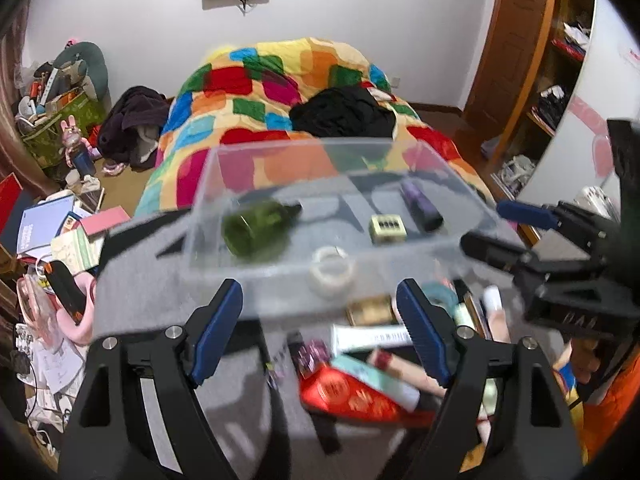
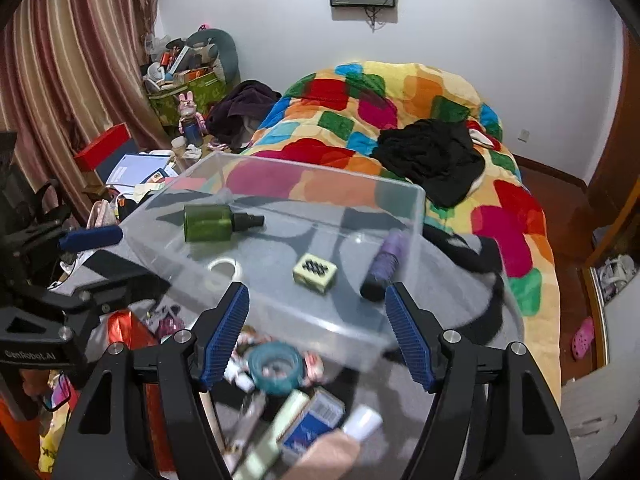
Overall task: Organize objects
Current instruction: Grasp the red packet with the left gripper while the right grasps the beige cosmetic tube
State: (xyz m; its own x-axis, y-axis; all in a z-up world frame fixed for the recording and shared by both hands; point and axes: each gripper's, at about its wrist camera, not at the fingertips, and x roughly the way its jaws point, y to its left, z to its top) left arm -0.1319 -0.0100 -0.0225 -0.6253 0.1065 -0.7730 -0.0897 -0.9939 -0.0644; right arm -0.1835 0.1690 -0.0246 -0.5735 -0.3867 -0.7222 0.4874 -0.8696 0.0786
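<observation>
A clear plastic bin (image 1: 476,196) (image 2: 416,200) stands on a grey cloth surface. In it lie a green spray bottle (image 1: 256,228) (image 2: 210,222), a pale patterned box (image 1: 386,229) (image 2: 315,272), a purple tube (image 1: 420,204) (image 2: 384,264) and a white tape roll (image 1: 332,268) (image 2: 222,269). My left gripper (image 1: 320,332) is open and empty over the near pile of loose items. My right gripper (image 2: 316,336) is open and empty above a teal tape roll (image 2: 274,366). Each gripper shows at the edge of the other's view.
Loose tubes, small boxes and a red packet (image 1: 352,396) lie in front of the bin. A bed with a colourful quilt (image 1: 260,92) and black clothes (image 1: 344,114) is behind. Books and clutter (image 1: 52,224) lie left; shelves (image 1: 560,92) stand right.
</observation>
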